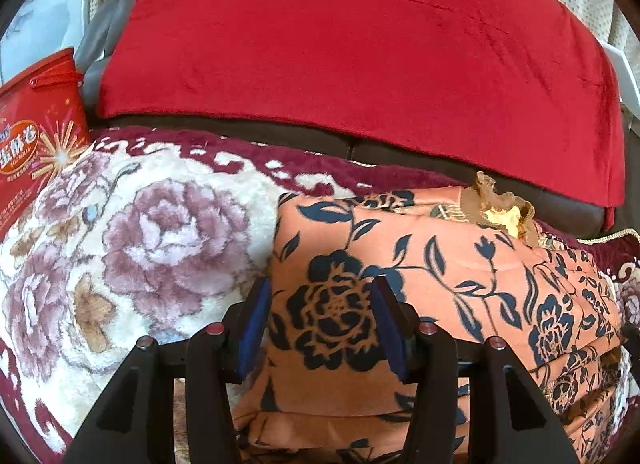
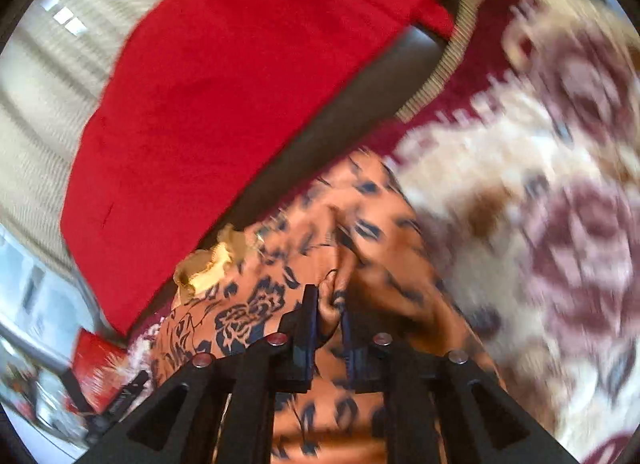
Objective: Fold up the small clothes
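orange floral garment (image 1: 420, 264) | long axis left-right | right tool (image 2: 329, 306) pinching fold

Bright daylight is coming in from the left of both frames, washing out the window areas. The right wrist view is smearing with motion blur, worst at right; fisheye curvature is bending the edges.

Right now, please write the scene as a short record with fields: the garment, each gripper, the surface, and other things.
garment: orange floral garment, partly folded, lying on the blanket
left gripper: open, fingers on either side of the garment's near left part
right gripper: shut on a pinch of the garment; view blurred
surface: plush floral blanket on a dark sofa
other things: red cloth over the sofa back; red box at left
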Motion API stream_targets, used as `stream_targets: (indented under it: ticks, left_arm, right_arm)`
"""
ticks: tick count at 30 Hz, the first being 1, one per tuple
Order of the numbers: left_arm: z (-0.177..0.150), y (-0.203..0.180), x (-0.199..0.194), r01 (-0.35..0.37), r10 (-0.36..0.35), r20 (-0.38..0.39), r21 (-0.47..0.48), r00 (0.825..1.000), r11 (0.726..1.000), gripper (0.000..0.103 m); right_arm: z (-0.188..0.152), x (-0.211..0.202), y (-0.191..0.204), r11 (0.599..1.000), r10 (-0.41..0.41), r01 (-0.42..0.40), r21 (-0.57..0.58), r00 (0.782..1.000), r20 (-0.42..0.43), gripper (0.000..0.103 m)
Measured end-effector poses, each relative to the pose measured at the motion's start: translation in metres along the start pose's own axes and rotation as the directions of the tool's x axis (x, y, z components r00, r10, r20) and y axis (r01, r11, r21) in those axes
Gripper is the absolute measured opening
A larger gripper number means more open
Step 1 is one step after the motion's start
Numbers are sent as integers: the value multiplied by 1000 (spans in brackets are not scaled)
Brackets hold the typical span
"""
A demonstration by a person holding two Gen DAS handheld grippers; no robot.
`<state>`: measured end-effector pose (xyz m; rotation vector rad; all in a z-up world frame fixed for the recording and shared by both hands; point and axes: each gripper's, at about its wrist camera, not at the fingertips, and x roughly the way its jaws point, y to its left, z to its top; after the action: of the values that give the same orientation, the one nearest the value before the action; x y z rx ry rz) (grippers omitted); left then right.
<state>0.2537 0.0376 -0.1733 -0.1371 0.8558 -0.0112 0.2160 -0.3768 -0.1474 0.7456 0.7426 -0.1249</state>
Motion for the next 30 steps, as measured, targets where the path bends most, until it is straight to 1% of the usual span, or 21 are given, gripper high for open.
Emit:
stream_targets:
  ticks: [1, 2, 4, 5, 6, 7, 8, 10, 11, 13, 14, 15, 16, 17, 19, 20, 22, 25, 27, 28, 30]
  left_arm:
    - [0, -2, 0, 1, -2, 6, 6, 1000, 1000, 52]
    - [0, -5, 0, 3, -4, 12, 14, 1000, 1000, 52]
    - [-1, -12, 0, 24, -25, 19, 37, 1000, 999, 55]
    - [-2, -17, 1, 30, -30, 16, 53, 999, 998, 56]
    - [-3, -21, 3, 31, -32, 10, 69, 999, 997, 58]
    - [-4, -26, 5, 31, -31, 0, 82, 1000, 996, 59]
    - [-5, -30, 8, 34, -32, -15, 93, 999, 995, 59]
    - [-9, -34, 16, 37, -30, -58, 113, 998, 993, 63]
    - [-11, -35, 21, 24, -14, -80, 126, 997, 992, 64]
    - [-13, -34, 24, 2, 15, -110, 152, 994, 988, 70]
    - [-13, -32, 23, -2, 19, -108, 158, 994, 987, 70]
    - [-13, -31, 21, -6, 25, -114, 166, 993, 986, 70]
    - [-13, -29, 20, -9, 30, -120, 174, 992, 985, 70]
    - [-14, -27, 19, -11, 33, -121, 179, 992, 984, 70]
    - [-14, -20, 16, -3, 21, -112, 160, 994, 987, 70]
    - [-13, -17, 13, 4, 10, -97, 145, 995, 989, 70]
    - [-10, -14, 7, 13, -5, -65, 132, 998, 991, 70]
    - [-6, -13, 2, 28, -25, -27, 109, 999, 994, 70]
    - [-6, -18, 6, 42, -38, -43, 109, 998, 993, 73]
    - [-8, -21, 10, 27, -20, -59, 120, 998, 992, 75]
    - [-14, -26, 21, -7, 20, -93, 146, 995, 989, 76]
  right_arm:
    - [0, -2, -7, 999, -6, 7, 42, 1000, -13, 15]
    - [1, -10, -9, 998, -10, 10, 56, 1000, -1, 15]
    - [12, -26, -12, 999, 7, -11, 36, 996, 91, 17]
    - [14, -29, -9, 1000, 23, -24, 10, 993, 117, 22]
    - [16, -30, -3, 999, 42, -40, -16, 992, 123, 28]
    - [19, -22, 5, 996, 88, -84, -43, 991, 99, 39]
    - [22, -18, 12, 992, 116, -112, -52, 990, 84, 53]
    - [22, -5, 27, 984, 167, -161, -81, 983, 74, 68]
    - [22, 2, 33, 983, 165, -159, -97, 984, 65, 68]
    - [17, 26, 44, 982, 124, -122, -146, 992, 7, 68]
    - [13, 34, 45, 983, 87, -89, -161, 996, -16, 65]
    - [10, 46, 43, 984, 25, -33, -174, 999, -45, 64]
    - [6, 56, 39, 984, -25, 9, -175, 996, -90, 58]
    - [3, 61, 35, 985, -44, 23, -173, 992, -115, 49]
    - [3, 56, 36, 979, -84, 62, -196, 991, -107, 42]
    - [4, 52, 36, 980, -83, 62, -189, 991, -103, 42]
    - [4, 40, 40, 984, -32, 25, -175, 999, -38, 43]
    - [2, 43, 61, 963, 28, -27, -266, 1000, 2, 43]
    - [-6, 56, 73, 952, 84, -96, -292, 995, -53, 43]
    - [-13, 66, 81, 946, 88, -113, -303, 992, -96, 43]
    - [-26, 80, 90, 935, 47, -94, -342, 988, -144, 43]
